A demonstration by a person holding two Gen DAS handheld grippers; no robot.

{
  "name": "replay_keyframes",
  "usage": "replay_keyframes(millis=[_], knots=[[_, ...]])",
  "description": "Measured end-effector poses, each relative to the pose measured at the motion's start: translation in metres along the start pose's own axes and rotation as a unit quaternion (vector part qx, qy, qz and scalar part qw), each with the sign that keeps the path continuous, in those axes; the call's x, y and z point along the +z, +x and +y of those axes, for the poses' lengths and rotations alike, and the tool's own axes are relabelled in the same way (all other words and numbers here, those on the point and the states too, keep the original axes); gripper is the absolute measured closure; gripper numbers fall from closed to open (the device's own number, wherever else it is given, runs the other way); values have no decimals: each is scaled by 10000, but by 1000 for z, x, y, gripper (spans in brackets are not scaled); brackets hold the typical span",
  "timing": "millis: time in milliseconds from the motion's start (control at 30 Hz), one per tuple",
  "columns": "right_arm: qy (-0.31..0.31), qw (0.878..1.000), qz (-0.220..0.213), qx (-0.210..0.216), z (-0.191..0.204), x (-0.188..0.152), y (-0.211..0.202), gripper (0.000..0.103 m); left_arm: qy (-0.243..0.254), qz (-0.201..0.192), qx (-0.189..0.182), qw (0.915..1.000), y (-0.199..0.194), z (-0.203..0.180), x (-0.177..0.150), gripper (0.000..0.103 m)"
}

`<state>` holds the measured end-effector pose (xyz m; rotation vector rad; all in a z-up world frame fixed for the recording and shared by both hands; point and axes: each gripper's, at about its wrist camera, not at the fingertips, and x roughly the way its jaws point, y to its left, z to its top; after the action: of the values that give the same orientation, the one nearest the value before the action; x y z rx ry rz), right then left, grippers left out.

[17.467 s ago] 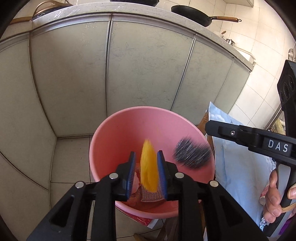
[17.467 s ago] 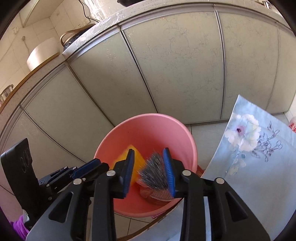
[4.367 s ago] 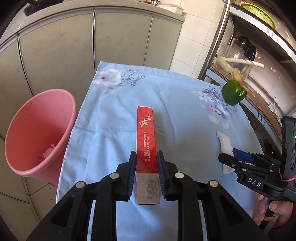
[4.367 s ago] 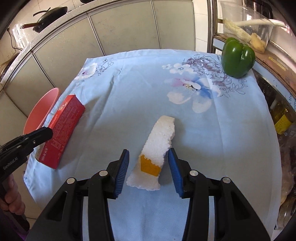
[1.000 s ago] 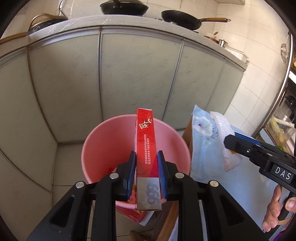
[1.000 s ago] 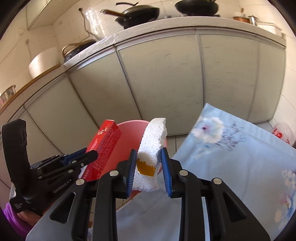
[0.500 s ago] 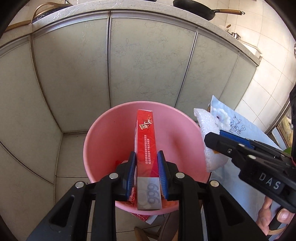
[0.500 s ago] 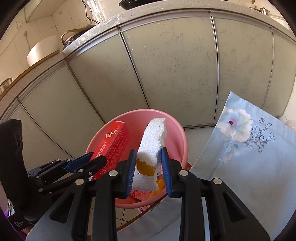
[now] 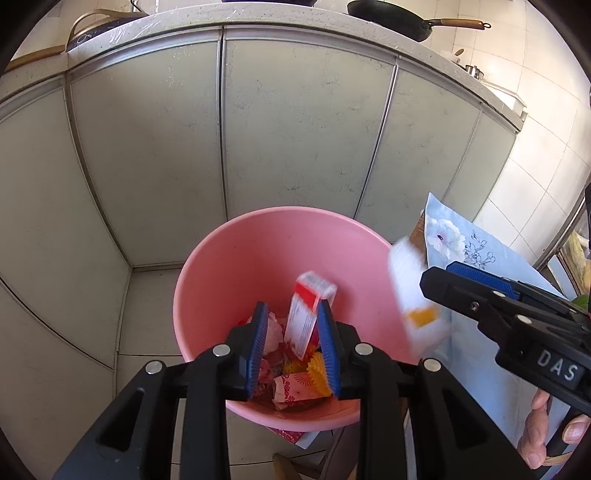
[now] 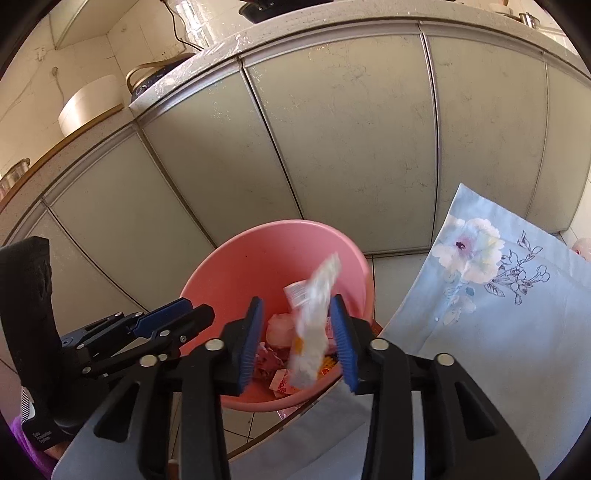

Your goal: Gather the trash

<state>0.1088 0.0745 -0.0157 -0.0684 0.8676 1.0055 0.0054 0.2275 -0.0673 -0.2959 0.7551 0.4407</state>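
Note:
A pink bin (image 9: 236, 280) stands on the floor by the grey cabinets, with several wrappers in its bottom; it also shows in the right wrist view (image 10: 258, 258). My left gripper (image 9: 291, 347) is open above the bin, and the red box (image 9: 308, 314) is blurred, dropping between its pads into the bin. My right gripper (image 10: 299, 339) is open over the bin's right side, and the white foam piece (image 10: 314, 325) falls blurred between its pads. The foam piece also shows in the left wrist view (image 9: 413, 291), beside the right gripper.
The table with a blue flowered cloth (image 10: 498, 295) lies right of the bin, its edge close to the rim. Grey cabinet doors (image 9: 295, 129) stand behind the bin. A pan (image 9: 388, 18) sits on the counter above.
Both grippers have opened. The red box and the foam piece have left the pads and are dropping into the pink bin.

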Motion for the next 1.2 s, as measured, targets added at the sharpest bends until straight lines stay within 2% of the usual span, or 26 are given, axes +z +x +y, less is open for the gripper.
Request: replay_keyframes(millis=[233, 267, 300, 367, 467, 500, 600, 733, 833, 1200], knots=[[-125, 9997, -199, -97, 5, -5, -25, 63, 42, -115, -50, 9999, -17, -3, -1, 76], [-136, 9995, -226, -144, 5, -7, -30, 61, 42, -151, -70, 9999, -21, -4, -1, 75], [-142, 9994, -242, -191, 5, -8, -35, 56, 43, -172, -95, 9998, -24, -5, -1, 74], [-161, 9988, -319, -329, 4, -12, -46, 52, 66, -196, -178, 9996, -32, -9, -3, 70], [-211, 9972, -430, -583, 5, -23, -64, 50, 123, -276, -192, 9994, -43, -18, -7, 55], [-221, 9968, -442, -628, 4, -25, -67, 50, 141, -306, -202, 9992, -47, -22, -8, 54], [-244, 9948, -534, -837, 5, -37, -85, 50, 173, -339, -268, 9989, -57, -31, -12, 53], [-246, 9874, -706, -1397, 0, -53, -109, 50, 296, -420, -354, 9981, -71, -47, -20, 53], [-326, 9843, -762, -1559, -1, -63, -124, 50, 447, -509, -364, 9970, -81, -62, -27, 53], [-5, 9877, -731, -1381, -5, -93, -157, 50, 844, -700, -576, 9923, -109, -96, -45, 53]])
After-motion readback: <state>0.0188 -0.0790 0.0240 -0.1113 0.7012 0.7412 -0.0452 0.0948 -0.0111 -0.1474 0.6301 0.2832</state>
